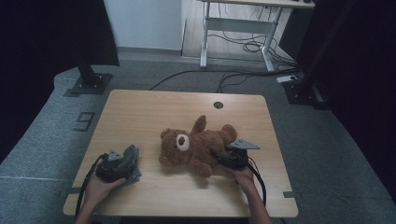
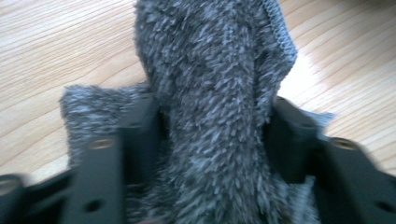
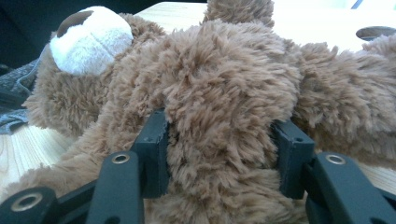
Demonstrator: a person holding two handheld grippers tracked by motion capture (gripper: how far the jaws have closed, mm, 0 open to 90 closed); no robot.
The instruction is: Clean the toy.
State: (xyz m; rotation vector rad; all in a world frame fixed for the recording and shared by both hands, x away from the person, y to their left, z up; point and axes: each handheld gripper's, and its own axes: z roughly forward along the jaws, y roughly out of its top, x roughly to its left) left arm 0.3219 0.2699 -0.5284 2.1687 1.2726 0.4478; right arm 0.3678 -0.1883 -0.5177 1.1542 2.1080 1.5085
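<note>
Now we have both things in hand: bear pinned, cloth just caught.

We judge the step to be the taking-up of the grey fuzzy cloth beside the teddy bear, which lies on its back mid-table. The left gripper sits at the table's near left edge with its jaws half closed, and a thick fold of the cloth fills the gap between them and meets both pads (the view is blurred, so how hard they press we cannot tell). The right gripper has its jaws about half shut on the bear's plush body, the fur bulging over both pads. Next, we think, the left must lift the cloth clear and carry it across to the bear while the right keeps the bear steady; a soft fold could easily slip.
</note>
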